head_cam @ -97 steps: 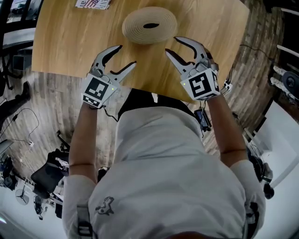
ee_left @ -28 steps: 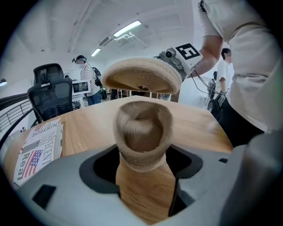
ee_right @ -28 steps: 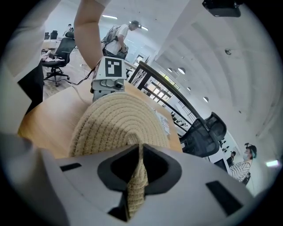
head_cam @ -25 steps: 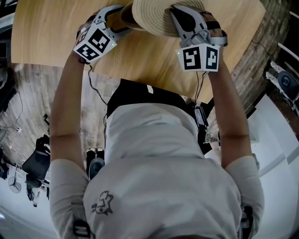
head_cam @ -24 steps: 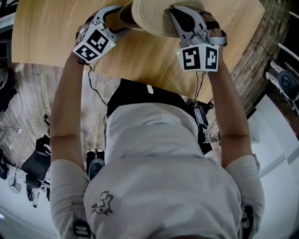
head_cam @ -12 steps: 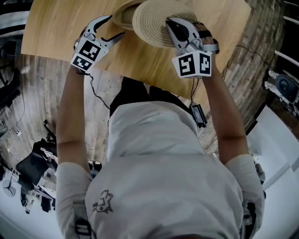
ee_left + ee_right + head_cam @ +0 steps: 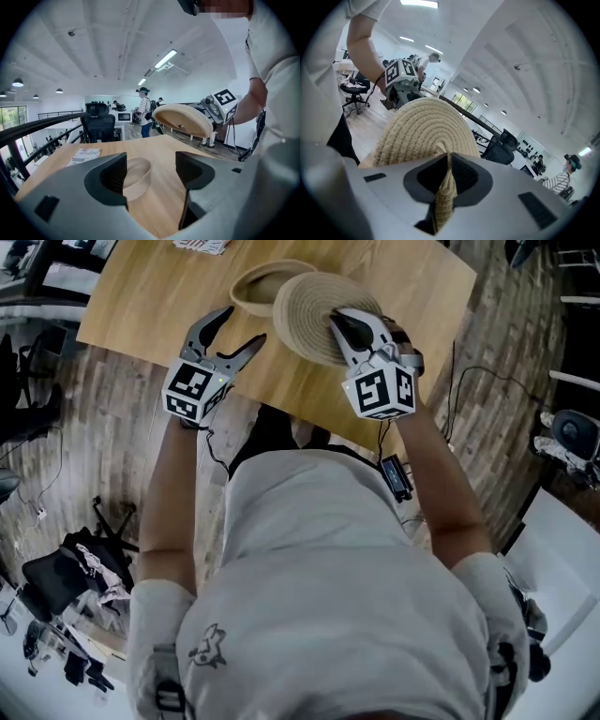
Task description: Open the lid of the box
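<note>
The round wooden box [image 7: 255, 285] stands open on the light wood table [image 7: 150, 306]. Its woven rope lid [image 7: 314, 306] is off the box, held up on a tilt just to the box's right. My right gripper [image 7: 336, 322] is shut on the lid's rim, and in the right gripper view the lid [image 7: 423, 129] fills the space ahead of that gripper [image 7: 446, 180]. My left gripper [image 7: 244, 326] hangs open and empty near the table's front edge, a little short of the box. The left gripper view has this gripper [image 7: 151, 169] facing the box [image 7: 137, 177], with the lid [image 7: 183, 119] above right.
A printed booklet [image 7: 200, 245] lies at the table's far edge, seen again as the booklet [image 7: 86, 154] beyond the box. An office chair [image 7: 99, 127] stands behind the table, and a person [image 7: 143, 112] stands farther off. The table's front edge [image 7: 234, 395] runs under my hands.
The lid has come up and away to the right of the box in the right gripper. My left gripper has drawn back from the box's side toward the near edge.
</note>
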